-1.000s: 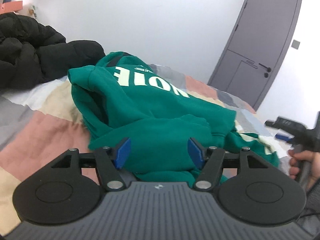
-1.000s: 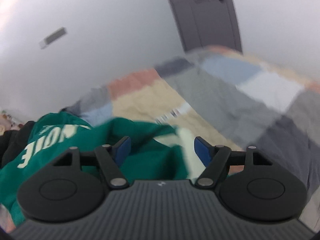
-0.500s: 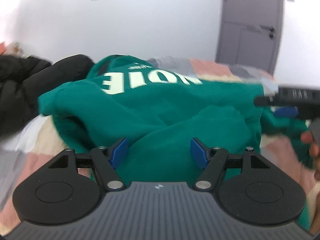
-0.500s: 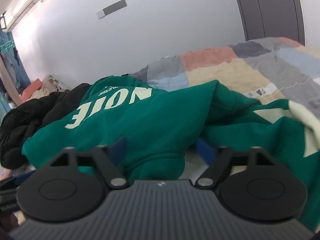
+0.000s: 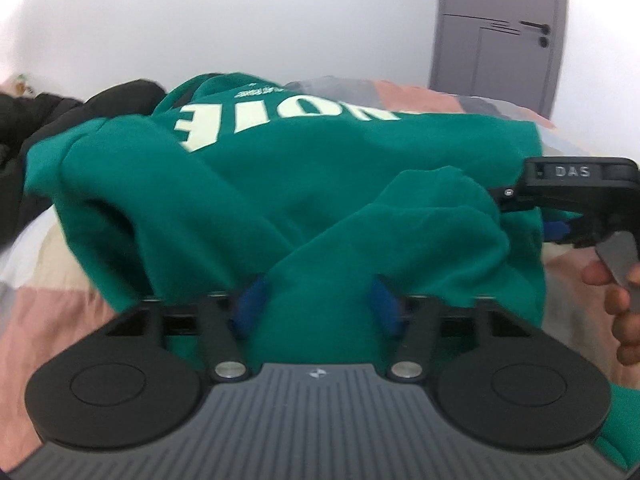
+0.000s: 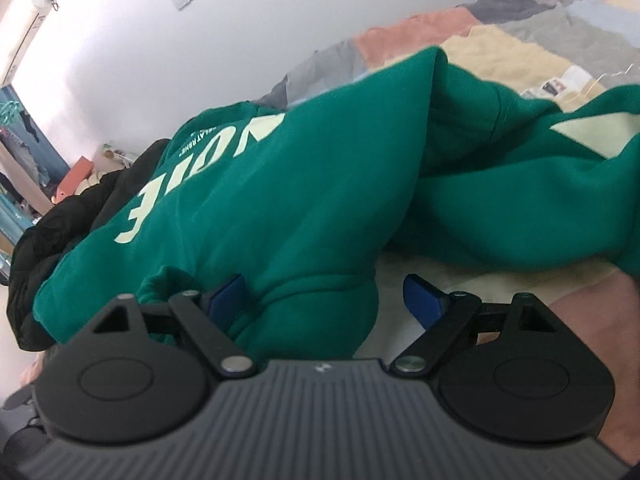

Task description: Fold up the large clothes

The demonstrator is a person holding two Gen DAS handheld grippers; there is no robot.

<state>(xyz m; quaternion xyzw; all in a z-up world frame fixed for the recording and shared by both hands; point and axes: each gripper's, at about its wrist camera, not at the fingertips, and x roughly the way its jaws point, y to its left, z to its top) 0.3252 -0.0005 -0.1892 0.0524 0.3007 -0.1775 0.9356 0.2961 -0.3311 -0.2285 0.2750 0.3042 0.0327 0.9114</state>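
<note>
Left tongs (image 5: 318,310) first: just been closing, now pinching an upstanding ridge of the green sweatshirt (image 5: 304,184), blue pads pressed into the cloth on either side.

Right tongs (image 6: 326,298) next: just been opening, now spread wide. Left pad against the thick hem, right pad bare above the bedspread (image 6: 500,48). Only partly around the hem's corner, gripping nothing (a slight push forward and toward the left tongs would probably take it in). Seen from the left tongs, just off to their right, at the same near edge of the garment.

Beyond both: lying in a crumpled heap on the bedspread, directly ahead and touching. Long axis running away from the tongs, pale lettering at the far end. One sleeve trailing off to the right of the right tongs, well past the open pad. Further off, ahead and left, a black jacket (image 5: 48,128) against the heap's far side.

Coming move, at a guess: lift and spread the near hem. Turns on the right tongs closing over the corner that is half between their pads. Left side already holding, right side yet to grip.
</note>
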